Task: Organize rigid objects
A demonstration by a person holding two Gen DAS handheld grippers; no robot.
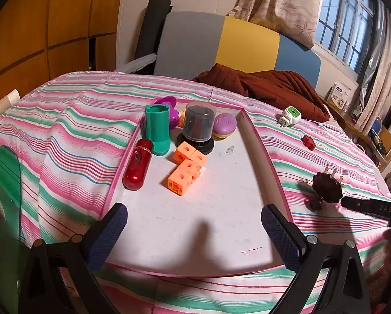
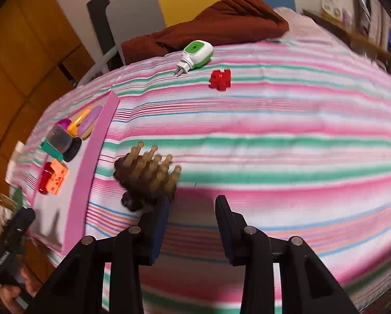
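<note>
Brush (image 2: 148,175) beside tray rim (image 2: 90,162), striped cloth (image 2: 274,157) beyond

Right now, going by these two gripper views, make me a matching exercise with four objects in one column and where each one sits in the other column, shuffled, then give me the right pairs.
Objects
1. orange cubes
2. red block
3. brown massage brush
4. red capsule-shaped case

Places
A. on the striped cloth, just outside the tray's right wall, beside the right gripper
B. against the tray's left wall
C. on the striped cloth, near the green and white plug
D. mid-tray, in front of the black-based clear canister

Pairs: 1-D, 2-C, 3-A, 4-B
</note>
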